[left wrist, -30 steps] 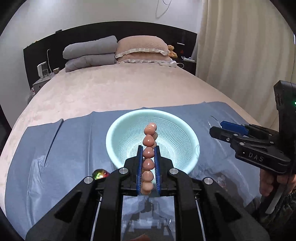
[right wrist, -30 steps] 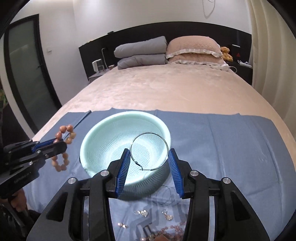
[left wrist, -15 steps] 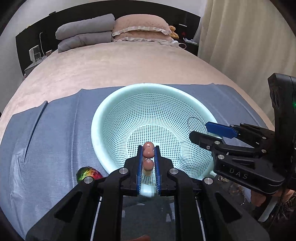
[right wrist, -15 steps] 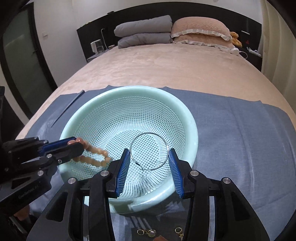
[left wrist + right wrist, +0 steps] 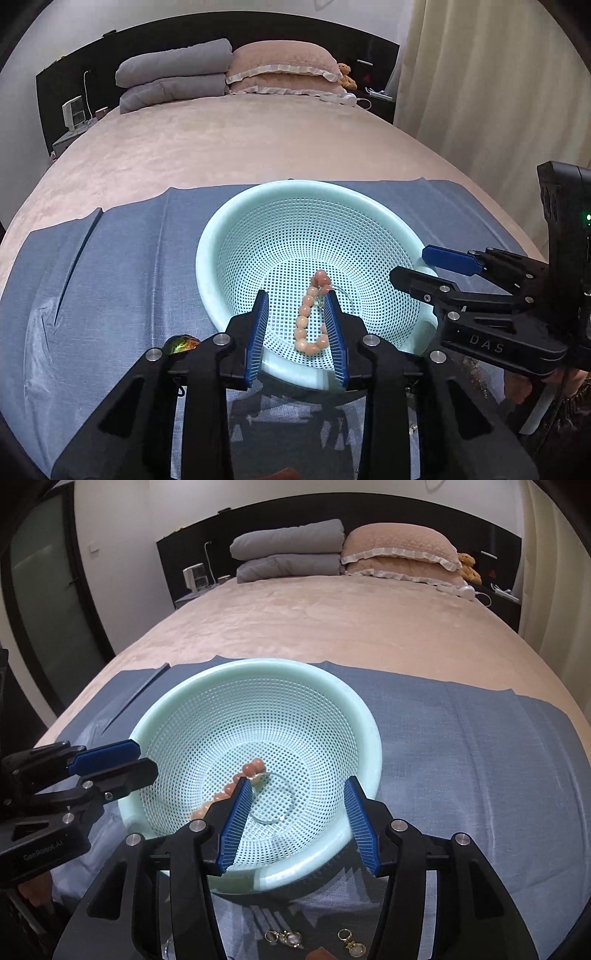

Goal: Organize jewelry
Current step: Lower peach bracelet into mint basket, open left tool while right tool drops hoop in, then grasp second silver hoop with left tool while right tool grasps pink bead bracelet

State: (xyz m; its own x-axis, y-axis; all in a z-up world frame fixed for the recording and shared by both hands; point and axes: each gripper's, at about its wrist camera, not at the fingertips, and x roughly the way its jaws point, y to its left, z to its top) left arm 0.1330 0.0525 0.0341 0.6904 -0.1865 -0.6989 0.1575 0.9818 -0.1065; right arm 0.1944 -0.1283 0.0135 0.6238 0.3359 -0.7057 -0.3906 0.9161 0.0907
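Observation:
A mint-green mesh basket (image 5: 207, 258) (image 5: 369, 716) stands on a blue cloth on the bed. A pink bead bracelet (image 5: 306, 317) (image 5: 251, 768) lies on its bottom. A thin silver hoop (image 5: 273, 805) lies beside it in the basket. My left gripper (image 5: 299, 332) is open and empty over the basket's near rim, the bracelet showing between its fingers. My right gripper (image 5: 299, 819) is open and empty over the basket, the hoop below it. Each gripper shows in the other's view, the right one (image 5: 424, 266) and the left one (image 5: 122, 760).
Small gold earrings (image 5: 284, 937) (image 5: 349, 941) lie on the blue cloth (image 5: 480, 775) near my right gripper. An iridescent stone (image 5: 181, 343) lies on the cloth left of the basket. Pillows (image 5: 280, 62) and folded grey quilts (image 5: 173, 81) are at the bed's head.
Both grippers opened. The bead bracelet dropped from the left gripper into the basket, and the silver hoop dropped from the right gripper into it. Both grippers pulled back slightly.

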